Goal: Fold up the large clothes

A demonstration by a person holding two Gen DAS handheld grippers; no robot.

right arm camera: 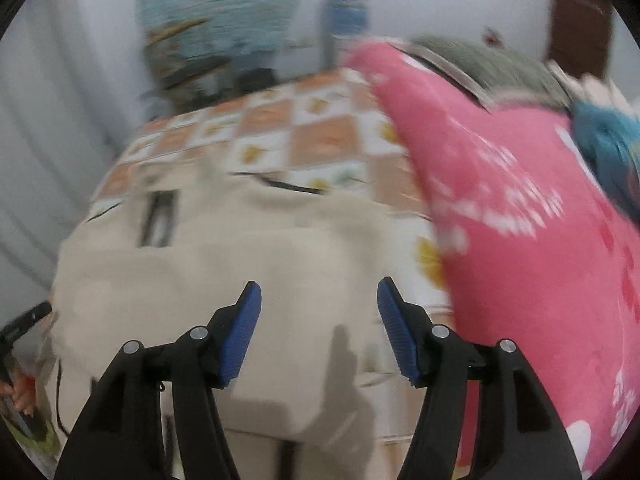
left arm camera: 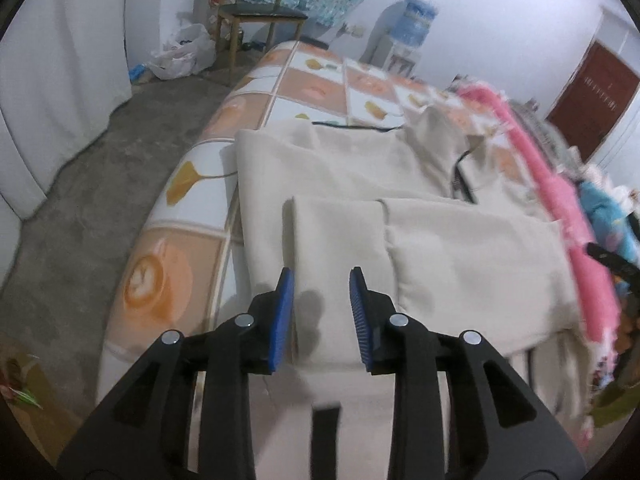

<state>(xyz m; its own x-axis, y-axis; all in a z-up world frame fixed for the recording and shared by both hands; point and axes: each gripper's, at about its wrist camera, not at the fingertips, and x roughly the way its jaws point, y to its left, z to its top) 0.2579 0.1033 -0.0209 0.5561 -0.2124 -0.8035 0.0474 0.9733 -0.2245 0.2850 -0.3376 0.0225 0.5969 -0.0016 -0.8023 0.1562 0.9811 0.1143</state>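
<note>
Cream fabric is lying spread across the near end of the bed [left arm camera: 256,92]: a large jacket [left arm camera: 360,168] with a dark zipper, one sleeve [left arm camera: 420,248] folded flat across its body. It is sitting on a checked bedspread printed with orange coffee cups, and a pink blanket [left arm camera: 560,208] is bunching up just beside it along the far edge.

Over the sleeve's cuff, the left gripper [left arm camera: 322,312] is hovering, its blue fingers [left arm camera: 282,320] standing a little apart with nothing between them, only their shadow falling on the cloth. Above the jacket's other side, near the pink blanket, the right gripper [right arm camera: 320,328] is pointing down, its fingers parted wider and gripping nothing; that view is smeared with motion, so whether the fingertips are brushing the fabric is hard to say.

Beyond the bed, a wooden chair [left arm camera: 260,12] and a water dispenser [left arm camera: 412,28] are standing against the wall.
</note>
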